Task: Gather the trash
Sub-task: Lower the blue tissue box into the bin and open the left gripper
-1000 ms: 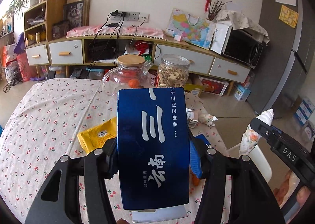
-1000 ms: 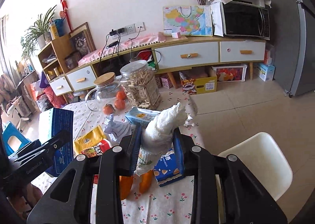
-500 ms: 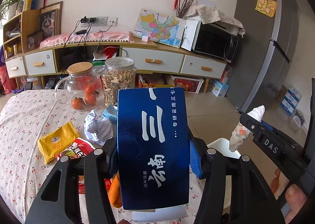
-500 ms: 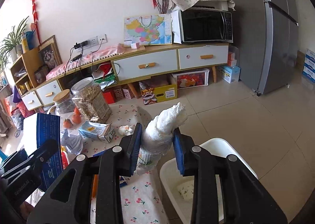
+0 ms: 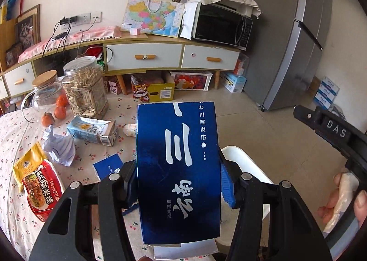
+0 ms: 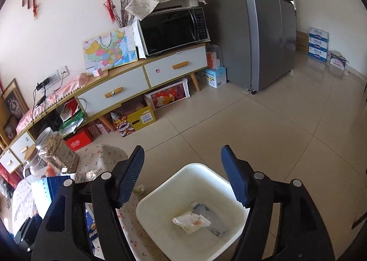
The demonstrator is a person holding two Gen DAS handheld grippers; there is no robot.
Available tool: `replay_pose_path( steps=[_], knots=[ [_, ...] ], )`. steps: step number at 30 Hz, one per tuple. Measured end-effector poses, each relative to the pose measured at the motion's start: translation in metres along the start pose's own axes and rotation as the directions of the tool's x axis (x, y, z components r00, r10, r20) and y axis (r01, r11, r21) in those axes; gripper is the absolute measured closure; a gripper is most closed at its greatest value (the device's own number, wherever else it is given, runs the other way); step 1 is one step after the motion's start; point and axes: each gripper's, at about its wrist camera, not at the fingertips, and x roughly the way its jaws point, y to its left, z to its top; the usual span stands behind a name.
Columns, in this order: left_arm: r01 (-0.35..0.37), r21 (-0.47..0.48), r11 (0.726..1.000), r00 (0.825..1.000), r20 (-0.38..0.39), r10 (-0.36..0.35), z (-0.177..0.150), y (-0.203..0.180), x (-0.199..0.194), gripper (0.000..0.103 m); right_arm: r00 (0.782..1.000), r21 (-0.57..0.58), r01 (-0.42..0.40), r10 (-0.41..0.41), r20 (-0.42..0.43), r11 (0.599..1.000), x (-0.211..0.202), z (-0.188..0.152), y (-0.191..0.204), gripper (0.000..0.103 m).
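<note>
In the left wrist view, my left gripper [image 5: 179, 183] pinches a blue box [image 5: 177, 169] between its 2 fingers, the long side pointing forward. The box hides most of what is under it. I see only the white rim of the bin [image 5: 243, 160] just to the right of the box, near the edge of the table [image 5: 13, 137]. On the table lie more trash items: a crumpled paper [image 5: 60, 148], a flattened milk carton [image 5: 93, 128], a yellow packet [image 5: 25, 164] and a red noodle wrapper [image 5: 43, 190]. I think the step in hand is to drop the box into the bin, so I should carry it more to the right until it is over the opening, and only then release.

In the right wrist view, my right gripper [image 6: 182, 175] is spread wide and holds nothing. It hangs above the bin [image 6: 160, 194], where a white wrapper [image 6: 191, 221] and a plastic bottle [image 6: 208, 216] lie on the bottom. The blue box [image 6: 45, 190] shows at the left, apart from the bin. The box is large against the opening, so I judge it is better to tip it end-down. I should also take my right gripper aside first, so that the 2 tools do not hit.
</note>
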Motion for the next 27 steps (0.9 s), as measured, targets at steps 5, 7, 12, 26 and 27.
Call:
replay_pose_path(
  steps=[5, 7, 12, 26, 27],
  knots=[
    [0.033, 0.034, 0.999, 0.999, -0.021, -0.033, 0.002, -0.028, 0.015, 0.048, 0.999, 0.091, 0.030, -0.033, 0.038, 0.995, -0.007, 0.009, -0.027, 0.026],
    [0.045, 0.053, 0.998, 0.999, -0.028, -0.043, 0.003, -0.039, 0.020, 0.048, 0.998, 0.118, 0.033, -0.040, 0.051, 0.992, -0.009, 0.013, -0.034, 0.024],
    [0.070, 0.093, 0.993, 0.997, -0.041, -0.066, 0.004, -0.063, 0.031, 0.048, 0.996, 0.174, 0.036, -0.050, 0.078, 0.984, -0.014, 0.018, -0.049, 0.023],
    [0.092, 0.117, 0.989, 0.994, -0.064, -0.085, 0.000, -0.089, 0.037, 0.018, 0.987, 0.211, 0.081, -0.108, 0.119, 0.974, -0.019, 0.022, -0.066, 0.009],
    [0.085, 0.115, 0.990, 0.995, -0.064, -0.078, -0.001, -0.086, 0.036, 0.015, 0.986, 0.202, 0.095, -0.121, 0.119, 0.975, -0.019, 0.022, -0.065, 0.006]
  ],
)
